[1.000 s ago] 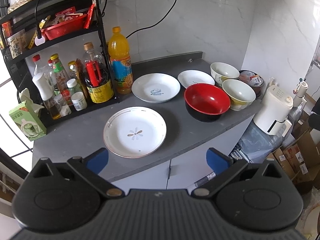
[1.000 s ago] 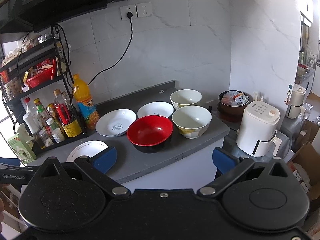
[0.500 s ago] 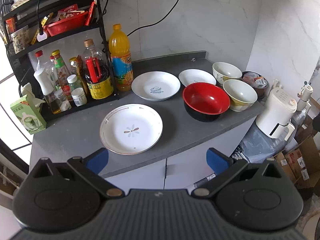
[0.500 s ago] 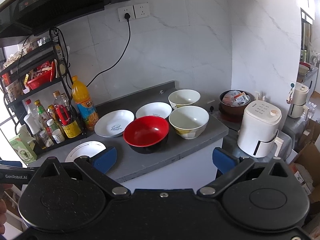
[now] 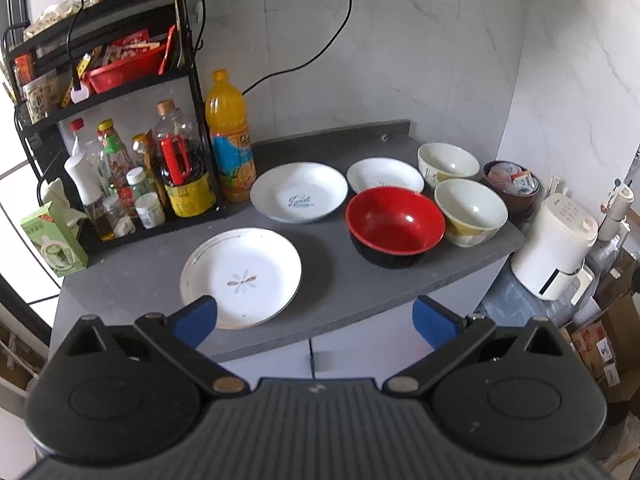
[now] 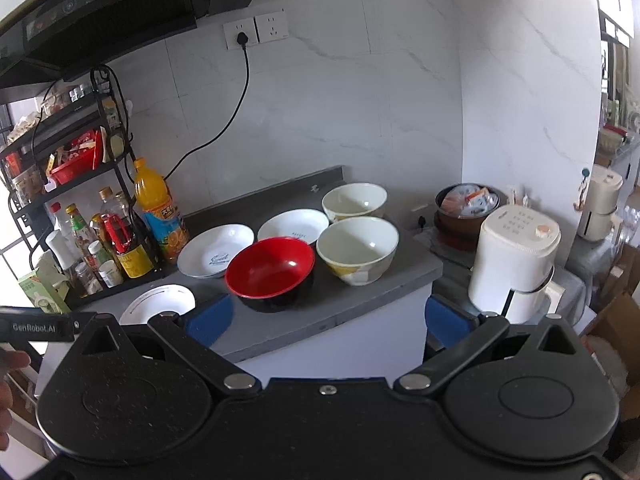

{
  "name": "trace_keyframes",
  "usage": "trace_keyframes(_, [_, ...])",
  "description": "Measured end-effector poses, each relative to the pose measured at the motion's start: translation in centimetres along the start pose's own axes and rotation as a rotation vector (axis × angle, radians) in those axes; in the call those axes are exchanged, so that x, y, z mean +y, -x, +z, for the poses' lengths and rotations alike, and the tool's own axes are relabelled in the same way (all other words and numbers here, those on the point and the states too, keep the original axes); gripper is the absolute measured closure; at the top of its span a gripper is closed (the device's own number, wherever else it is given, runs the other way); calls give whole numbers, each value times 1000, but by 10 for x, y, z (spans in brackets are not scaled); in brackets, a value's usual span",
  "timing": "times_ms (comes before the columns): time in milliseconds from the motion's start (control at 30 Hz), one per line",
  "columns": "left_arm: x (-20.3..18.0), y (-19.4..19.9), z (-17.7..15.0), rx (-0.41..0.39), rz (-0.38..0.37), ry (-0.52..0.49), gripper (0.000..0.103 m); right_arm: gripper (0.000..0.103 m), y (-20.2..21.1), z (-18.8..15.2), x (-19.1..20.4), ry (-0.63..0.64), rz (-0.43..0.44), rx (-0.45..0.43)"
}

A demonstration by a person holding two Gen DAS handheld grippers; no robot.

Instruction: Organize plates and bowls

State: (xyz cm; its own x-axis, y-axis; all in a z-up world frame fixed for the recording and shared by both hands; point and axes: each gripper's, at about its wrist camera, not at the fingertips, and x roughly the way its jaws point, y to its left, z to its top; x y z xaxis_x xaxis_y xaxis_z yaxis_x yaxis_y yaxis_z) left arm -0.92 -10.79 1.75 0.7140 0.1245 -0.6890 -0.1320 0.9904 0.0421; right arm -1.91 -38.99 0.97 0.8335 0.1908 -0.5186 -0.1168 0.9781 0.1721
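- Flower plate (image 6: 158, 302): near edge hiding behind right gripper (image 6: 326, 318) finger.
- Rack (image 5: 100, 60) cutting off at left edge.
- Bottle labels (image 5: 188, 196) blurring, unreadable.
- Small plate (image 5: 385, 174) partly hiding behind red bowl (image 5: 395, 222).

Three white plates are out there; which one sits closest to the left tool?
The plate with the flower mark in its middle, at the counter's front edge just ahead of the left tool. The other two plates lie farther back, towards the wall.

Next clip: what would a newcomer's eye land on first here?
The glossy red bowl with a black outside, mid-counter among white dishes, stands out most. Behind it to the left, the tall orange juice bottle stands beside the black condiment rack. Both open grippers, left gripper and right gripper, hang short of the counter.
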Motion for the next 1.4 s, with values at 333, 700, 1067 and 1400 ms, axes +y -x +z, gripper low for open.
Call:
trace_keyframes(333, [-18, -19, 21, -24, -27, -3, 0, 0, -15, 6, -10, -12, 18, -4])
trace_keyframes(700, [-25, -91, 55, -17, -104, -29, 0, 0, -73, 14, -4, -15, -82, 43])
trace_keyframes(1067, [-42, -174, 103, -6, -240, -150, 2, 1, -146, 37, 0, -117, -175, 61])
trace_keyframes(1400, [-63, -231, 128, 55, -275, -201, 8, 9, -185, 40, 0, -150, -228, 135])
